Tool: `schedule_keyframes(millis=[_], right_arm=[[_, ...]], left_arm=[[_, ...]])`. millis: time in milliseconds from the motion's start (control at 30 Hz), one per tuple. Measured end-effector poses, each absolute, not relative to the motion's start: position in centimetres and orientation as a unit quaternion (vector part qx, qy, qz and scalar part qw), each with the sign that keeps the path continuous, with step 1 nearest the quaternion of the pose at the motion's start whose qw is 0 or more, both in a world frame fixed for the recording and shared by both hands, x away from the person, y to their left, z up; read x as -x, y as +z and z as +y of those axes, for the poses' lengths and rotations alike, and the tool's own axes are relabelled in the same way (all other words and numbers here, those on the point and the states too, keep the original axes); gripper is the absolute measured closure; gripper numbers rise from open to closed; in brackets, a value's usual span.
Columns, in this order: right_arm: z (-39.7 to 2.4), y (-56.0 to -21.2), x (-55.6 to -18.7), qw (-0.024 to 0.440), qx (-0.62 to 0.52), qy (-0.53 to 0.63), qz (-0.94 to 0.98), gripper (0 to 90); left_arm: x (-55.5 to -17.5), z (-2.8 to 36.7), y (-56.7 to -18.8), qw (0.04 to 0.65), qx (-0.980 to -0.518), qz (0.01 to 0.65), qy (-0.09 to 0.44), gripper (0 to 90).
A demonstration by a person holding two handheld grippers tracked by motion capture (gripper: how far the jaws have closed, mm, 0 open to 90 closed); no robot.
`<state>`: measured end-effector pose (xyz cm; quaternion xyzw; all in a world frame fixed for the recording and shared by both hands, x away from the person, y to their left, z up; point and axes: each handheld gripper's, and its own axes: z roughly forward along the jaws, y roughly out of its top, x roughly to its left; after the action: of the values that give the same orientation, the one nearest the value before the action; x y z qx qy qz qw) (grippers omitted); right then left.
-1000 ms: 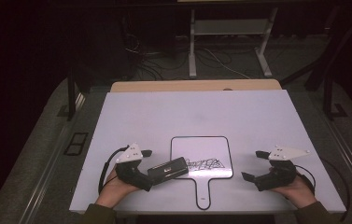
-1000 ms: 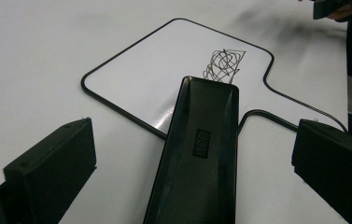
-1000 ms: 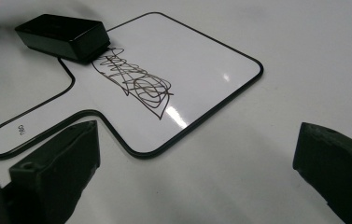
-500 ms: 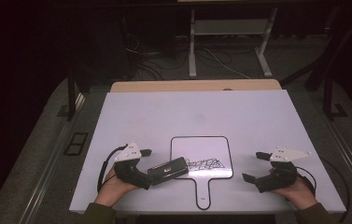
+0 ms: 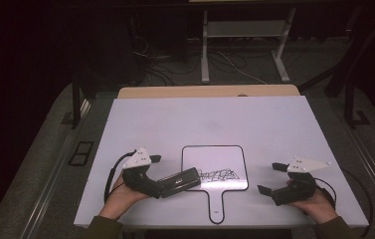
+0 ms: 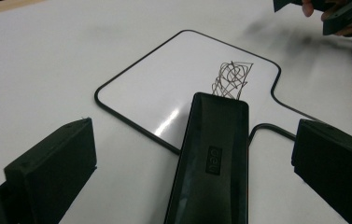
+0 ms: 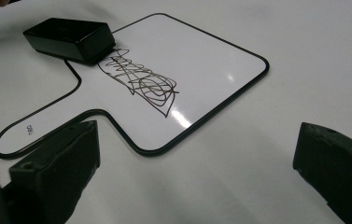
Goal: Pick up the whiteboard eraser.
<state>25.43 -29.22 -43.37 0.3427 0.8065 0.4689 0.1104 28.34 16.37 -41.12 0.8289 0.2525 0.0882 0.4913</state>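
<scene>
In the left gripper view the near end of the black eraser (image 6: 213,158) is cut off at the bottom edge, and whether the wide-spread jaws of the left gripper (image 5: 167,174) touch it cannot be told. The eraser's far end lies on the paddle-shaped whiteboard (image 5: 215,159), touching the black scribble (image 5: 217,175). The right gripper (image 5: 269,178) rests on the white table (image 5: 200,119) just right of the board, jaws apart and empty. Since a second ago the eraser has edged slightly toward the scribble; the right gripper has barely shifted.
</scene>
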Motion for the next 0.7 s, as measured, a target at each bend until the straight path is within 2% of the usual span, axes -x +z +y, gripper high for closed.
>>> schedule_keyframes(millis=[700], right_arm=[[-29.4,-43.3,-25.4,0.107,-0.343,0.475,0.803,0.0]], left_arm=[[-29.7,14.0,-40.3,0.492,-0.834,0.237,0.077,0.0]])
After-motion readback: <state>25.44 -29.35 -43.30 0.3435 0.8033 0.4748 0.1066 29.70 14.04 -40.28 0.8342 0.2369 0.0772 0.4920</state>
